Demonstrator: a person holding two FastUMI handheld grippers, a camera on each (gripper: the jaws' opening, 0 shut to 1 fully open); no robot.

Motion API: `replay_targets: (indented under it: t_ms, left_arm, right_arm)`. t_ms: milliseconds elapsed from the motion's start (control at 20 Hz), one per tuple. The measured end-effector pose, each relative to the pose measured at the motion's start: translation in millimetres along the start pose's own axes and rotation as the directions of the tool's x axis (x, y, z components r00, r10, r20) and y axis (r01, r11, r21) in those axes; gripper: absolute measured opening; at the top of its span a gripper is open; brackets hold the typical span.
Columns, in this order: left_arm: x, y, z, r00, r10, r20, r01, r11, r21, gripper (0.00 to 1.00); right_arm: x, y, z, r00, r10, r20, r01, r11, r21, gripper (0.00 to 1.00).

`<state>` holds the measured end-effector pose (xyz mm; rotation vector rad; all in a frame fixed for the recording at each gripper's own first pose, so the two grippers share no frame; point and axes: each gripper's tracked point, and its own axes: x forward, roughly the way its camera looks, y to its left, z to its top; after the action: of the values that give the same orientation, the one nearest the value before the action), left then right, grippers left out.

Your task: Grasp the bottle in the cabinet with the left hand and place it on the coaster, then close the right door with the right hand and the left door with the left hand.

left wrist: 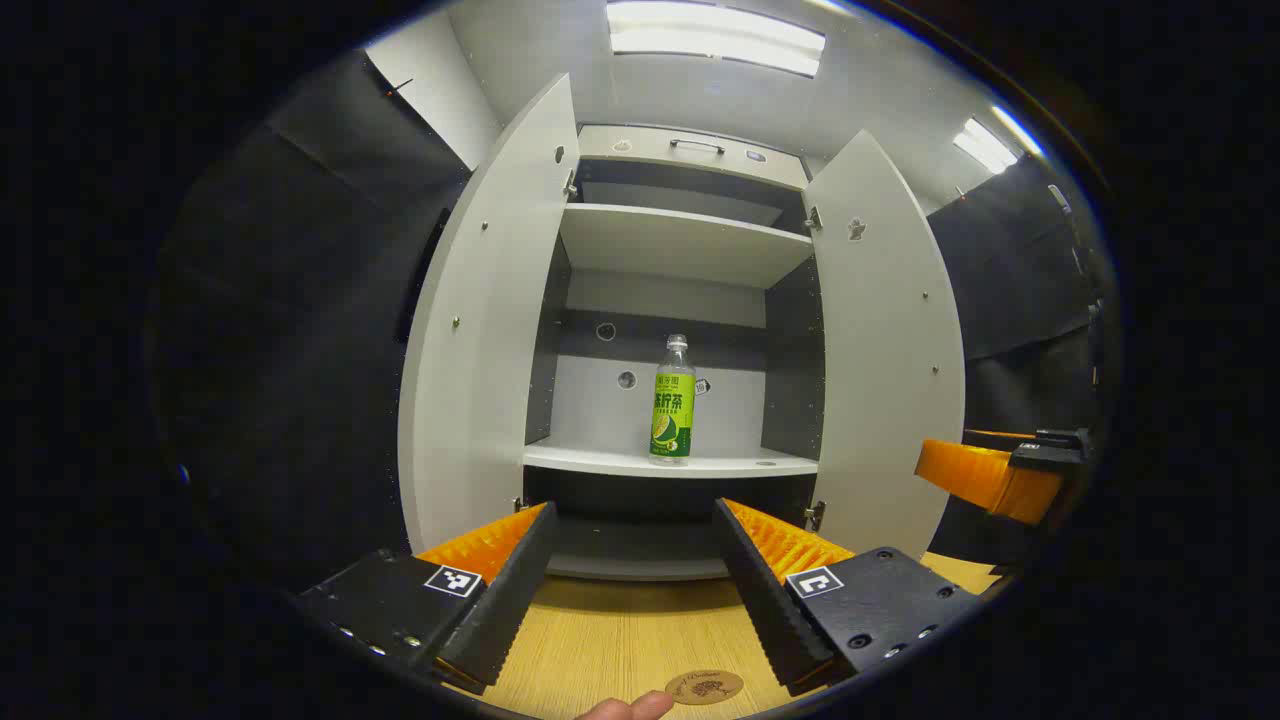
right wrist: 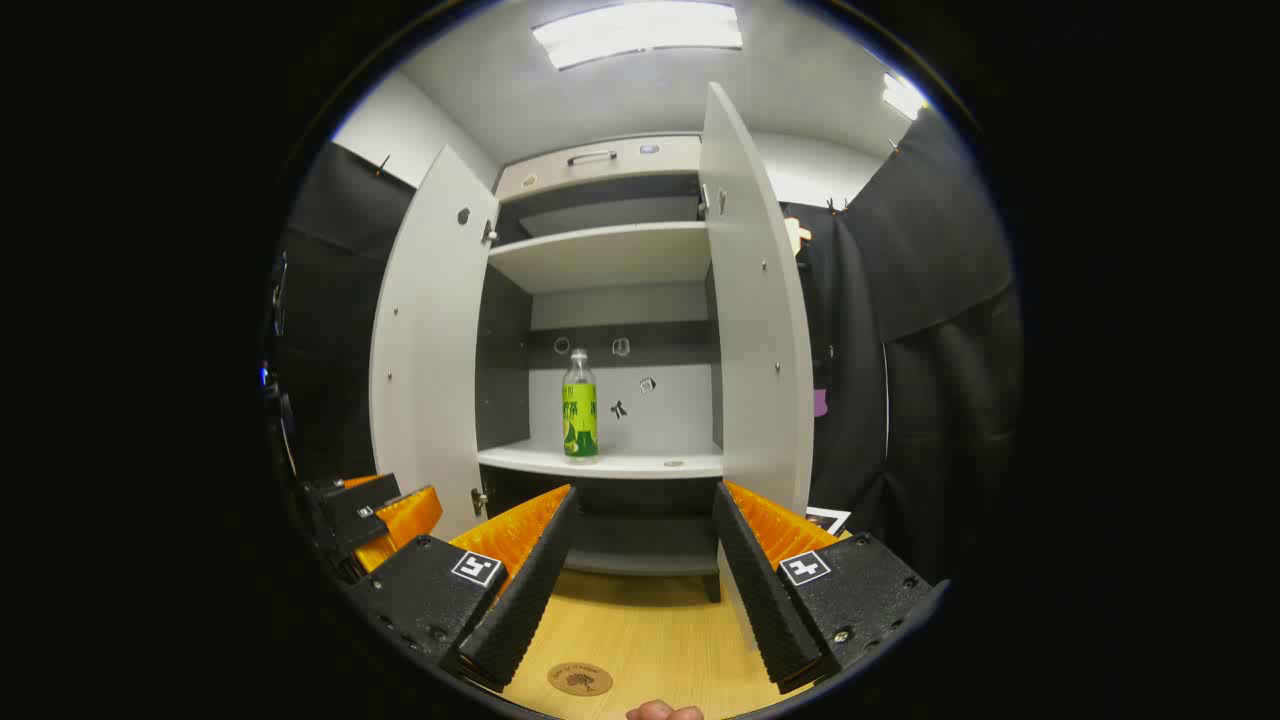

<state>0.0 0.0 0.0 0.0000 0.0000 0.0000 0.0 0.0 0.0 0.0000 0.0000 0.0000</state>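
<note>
A clear bottle with a green label (left wrist: 674, 402) (right wrist: 579, 407) stands upright on the cabinet's middle shelf (left wrist: 670, 461) (right wrist: 610, 461). Both grey doors hang wide open: the left door (left wrist: 480, 320) (right wrist: 430, 330) and the right door (left wrist: 885, 340) (right wrist: 752, 300). A round brown coaster (left wrist: 704, 687) (right wrist: 580, 679) lies on the wooden table near the front edge. My left gripper (left wrist: 632, 585) is open and empty, well short of the cabinet. My right gripper (right wrist: 645, 580) is open and empty too. The right gripper also shows at the left gripper view's right edge (left wrist: 990, 475), the left gripper at the right gripper view's left (right wrist: 375, 515).
The wooden tabletop (left wrist: 620, 640) (right wrist: 640, 630) runs from the grippers to the cabinet's foot. An upper shelf (left wrist: 680, 240) (right wrist: 600, 255) is bare. Black cloth walls flank the cabinet. A fingertip (left wrist: 625, 708) (right wrist: 662, 711) pokes in at the bottom edge.
</note>
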Motion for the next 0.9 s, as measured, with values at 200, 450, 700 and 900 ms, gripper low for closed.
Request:
replay_targets:
  t_ms: [200, 450, 700, 900]
  left_arm:
    - [1.5, 2.7, -3.4, 1.0, 0.007, -0.006, -0.007, 1.0, -0.002, 0.95]
    - [0.8, 6.1, -4.6, 1.0, 0.014, -0.01, -0.015, 1.0, -0.005, 0.94]
    - [2.2, 8.1, -3.6, 1.0, 0.017, -0.011, -0.017, 1.0, -0.005, 0.95]
    - [6.3, 8.6, -1.8, 1.0, 0.014, -0.013, -0.014, 1.0, -0.016, 0.95]
  right_arm:
    - [2.6, -1.0, -0.2, 1.0, 0.003, -0.01, -0.003, 1.0, 0.002, 0.83]
    - [4.2, -1.2, 0.5, 1.0, 0.002, -0.003, -0.002, 1.0, 0.006, 0.83]
    - [6.7, 3.1, -1.0, 1.0, 0.015, -0.006, -0.015, 1.0, 0.013, 0.83]
    - [7.6, 4.2, -0.6, 1.0, 0.02, -0.009, -0.02, 1.0, 0.01, 0.83]
